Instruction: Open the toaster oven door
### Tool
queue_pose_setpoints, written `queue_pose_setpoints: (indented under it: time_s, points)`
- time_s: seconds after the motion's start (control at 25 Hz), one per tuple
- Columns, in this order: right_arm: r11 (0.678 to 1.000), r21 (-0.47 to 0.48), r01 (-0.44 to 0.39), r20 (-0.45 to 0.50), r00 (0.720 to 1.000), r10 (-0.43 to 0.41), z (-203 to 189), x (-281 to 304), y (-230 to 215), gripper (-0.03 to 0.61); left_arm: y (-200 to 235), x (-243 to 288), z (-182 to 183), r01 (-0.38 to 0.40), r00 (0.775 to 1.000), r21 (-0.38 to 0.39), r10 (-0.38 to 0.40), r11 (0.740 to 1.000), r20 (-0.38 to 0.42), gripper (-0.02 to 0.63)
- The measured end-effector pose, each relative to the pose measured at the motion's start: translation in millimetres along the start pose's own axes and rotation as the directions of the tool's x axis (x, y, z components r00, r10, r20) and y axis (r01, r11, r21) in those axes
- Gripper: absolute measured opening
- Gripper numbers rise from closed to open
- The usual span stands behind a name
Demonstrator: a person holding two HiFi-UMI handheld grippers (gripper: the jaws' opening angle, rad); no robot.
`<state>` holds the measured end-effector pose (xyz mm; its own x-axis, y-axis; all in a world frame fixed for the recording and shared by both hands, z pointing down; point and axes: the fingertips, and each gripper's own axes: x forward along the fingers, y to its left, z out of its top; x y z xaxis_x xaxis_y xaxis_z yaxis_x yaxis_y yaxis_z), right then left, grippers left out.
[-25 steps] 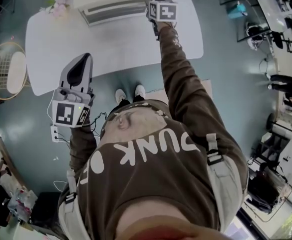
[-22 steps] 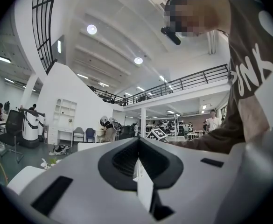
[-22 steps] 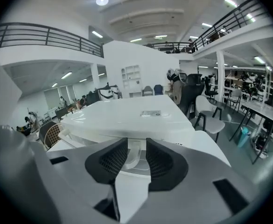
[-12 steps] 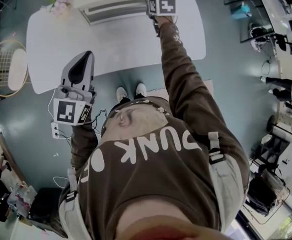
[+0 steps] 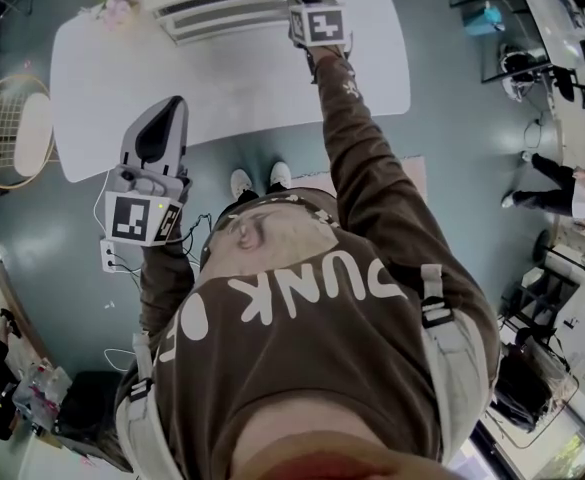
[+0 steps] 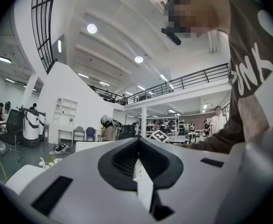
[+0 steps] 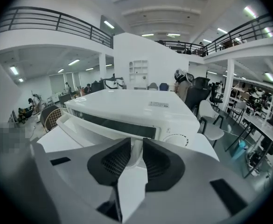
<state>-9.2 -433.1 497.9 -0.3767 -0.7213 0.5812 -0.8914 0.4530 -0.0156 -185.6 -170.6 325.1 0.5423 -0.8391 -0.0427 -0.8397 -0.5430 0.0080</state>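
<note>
Right gripper (image 7: 135, 143), jaws just closing, clamps door handle (image 7: 136, 157).

Toaster oven (image 7: 127, 107) glossy white shell; door handle (image 7: 136, 153) smooth white; table (image 5: 242, 93) matt white.

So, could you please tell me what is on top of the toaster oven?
A small printed label lies flat on top of the white toaster oven. Otherwise its top looks bare in the right gripper view, and nothing covers it there.

Shirt (image 5: 302, 368): white letters "JUNK", upside down in head view. Label (image 7: 158, 104) on toaster oven (image 7: 113, 107) top: unreadable.
</note>
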Motion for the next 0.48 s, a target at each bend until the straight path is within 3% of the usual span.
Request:
queue_pose_setpoints:
  time_s: [0.48]
  points:
    - [0.995,-0.084,0.061,0.050,0.997,-0.057,-53,-30,8,0.094,-22,7,5,0.035,0.999,0.015,-0.035,0.999,-0.001,0.003]
